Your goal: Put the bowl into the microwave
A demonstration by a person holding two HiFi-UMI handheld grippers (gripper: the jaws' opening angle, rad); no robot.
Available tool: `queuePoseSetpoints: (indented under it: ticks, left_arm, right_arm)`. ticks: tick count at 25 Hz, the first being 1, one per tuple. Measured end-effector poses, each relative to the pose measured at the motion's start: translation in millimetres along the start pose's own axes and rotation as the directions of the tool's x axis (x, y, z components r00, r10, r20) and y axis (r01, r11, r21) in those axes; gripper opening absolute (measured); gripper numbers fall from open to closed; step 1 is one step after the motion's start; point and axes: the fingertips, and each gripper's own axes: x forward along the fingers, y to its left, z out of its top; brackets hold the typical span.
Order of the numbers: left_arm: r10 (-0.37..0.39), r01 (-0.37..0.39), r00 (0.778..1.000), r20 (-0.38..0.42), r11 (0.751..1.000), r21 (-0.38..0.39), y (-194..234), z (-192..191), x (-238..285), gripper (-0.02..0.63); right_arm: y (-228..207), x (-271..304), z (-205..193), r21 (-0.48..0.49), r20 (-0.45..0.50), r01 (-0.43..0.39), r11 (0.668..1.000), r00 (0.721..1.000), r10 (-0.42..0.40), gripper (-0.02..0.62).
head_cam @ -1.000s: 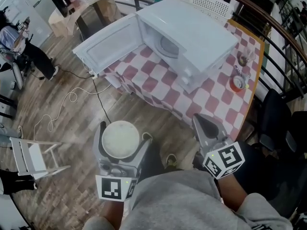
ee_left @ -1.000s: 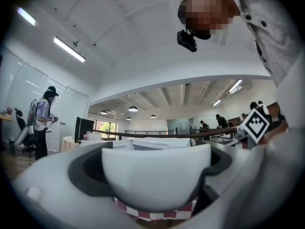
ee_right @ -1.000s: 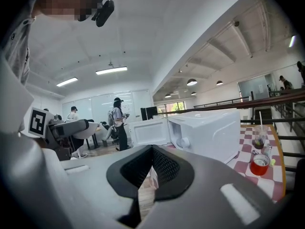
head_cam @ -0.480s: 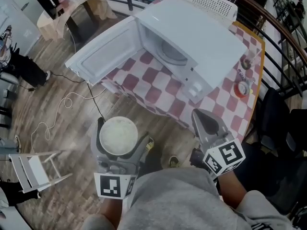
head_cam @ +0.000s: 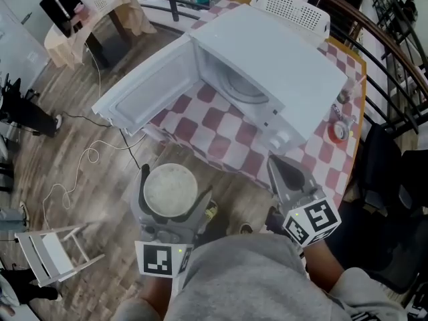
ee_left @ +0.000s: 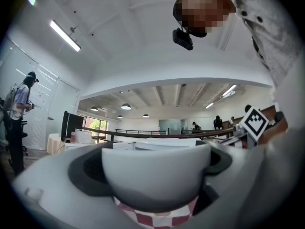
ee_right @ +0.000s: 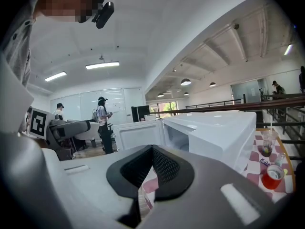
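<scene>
White microwave (head_cam: 281,59), door (head_cam: 150,85) open; bowl (head_cam: 170,189) held near checkered table (head_cam: 221,138).

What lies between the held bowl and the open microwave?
In the head view, a strip of floor, then the checkered cloth in front of the microwave; nothing else stands before the bowl.

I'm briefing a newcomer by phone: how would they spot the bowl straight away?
Find the white microwave on the checked table. In front, over the floor, the left tongs clamp a round white bowl; the right tongs beside them are empty.
</scene>
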Motion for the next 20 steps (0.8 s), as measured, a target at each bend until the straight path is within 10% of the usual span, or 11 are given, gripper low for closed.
queuePoseSetpoints:
  ticks: [20]
  left_arm:
    - [-0.097, 0.098, 0.995, 0.019, 0.995, -0.007, 42.2, -5.0, 33.3, 0.542]
  right_arm:
    - [4.9, 41.4, 17.8, 0.012, 0.047, 0.096, 0.995, 0.994, -0.096, -0.003]
